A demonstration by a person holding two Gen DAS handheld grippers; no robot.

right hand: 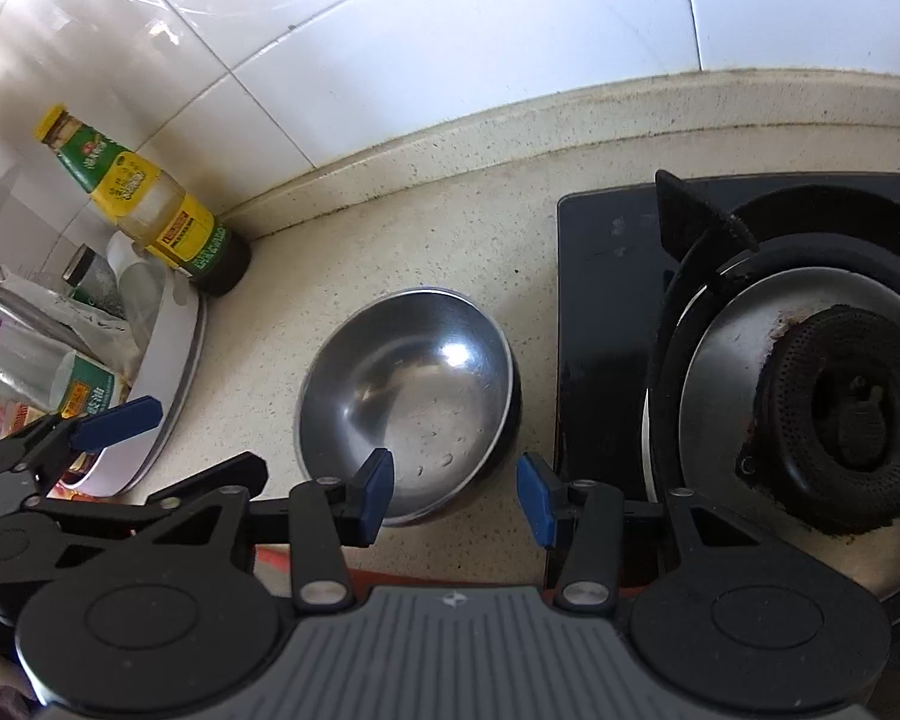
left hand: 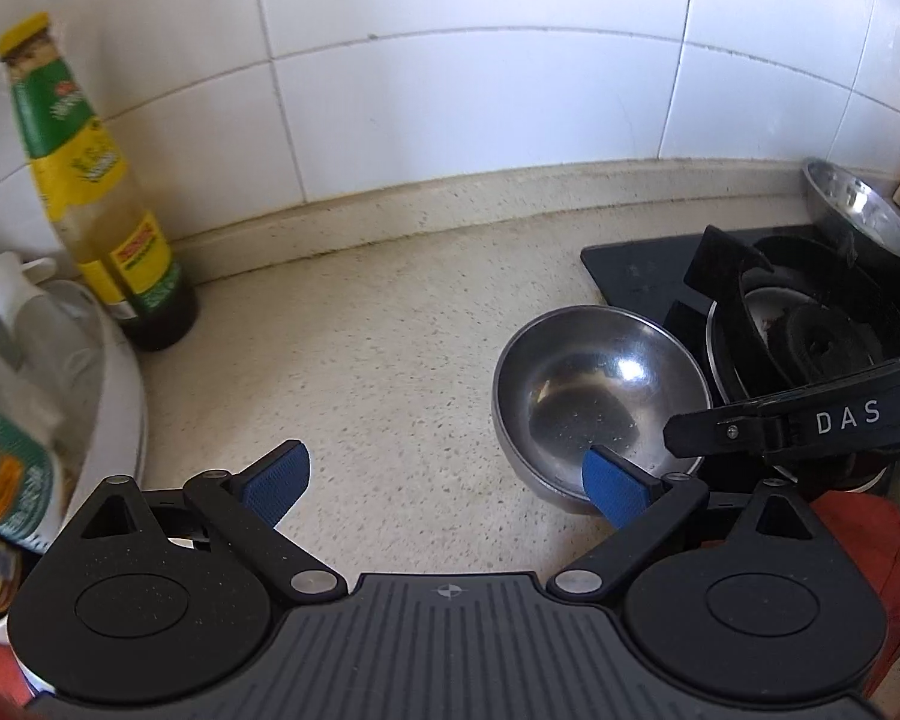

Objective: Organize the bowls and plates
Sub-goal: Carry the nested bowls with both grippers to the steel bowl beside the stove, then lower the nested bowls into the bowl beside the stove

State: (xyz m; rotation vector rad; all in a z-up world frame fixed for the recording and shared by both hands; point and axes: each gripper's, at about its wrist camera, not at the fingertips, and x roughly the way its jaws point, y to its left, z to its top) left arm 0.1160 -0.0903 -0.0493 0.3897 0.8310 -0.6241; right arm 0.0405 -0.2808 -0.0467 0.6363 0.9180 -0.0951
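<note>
A steel bowl (left hand: 594, 384) (right hand: 408, 372) stands upright and empty on the speckled counter, just left of the stove. My right gripper (right hand: 456, 495) hangs over its near rim, open. One blue pad (right hand: 375, 489) is above the bowl's inside and the other is outside it, neither pressing. My left gripper (left hand: 447, 486) is open wide over bare counter. Its right-hand pad (left hand: 618, 492) overlaps the bowl's near rim; contact cannot be told. A second steel bowl (left hand: 864, 210) leans at the stove's far side.
A black gas stove (right hand: 600, 300) with its burner (right hand: 840, 414) fills the right. A sauce bottle (left hand: 108, 210) (right hand: 168, 222) stands at the back left by the tiled wall. A white tray (left hand: 120, 396) (right hand: 174, 348) crowded with bottles sits left. Red cloth (left hand: 870, 546) lies near right.
</note>
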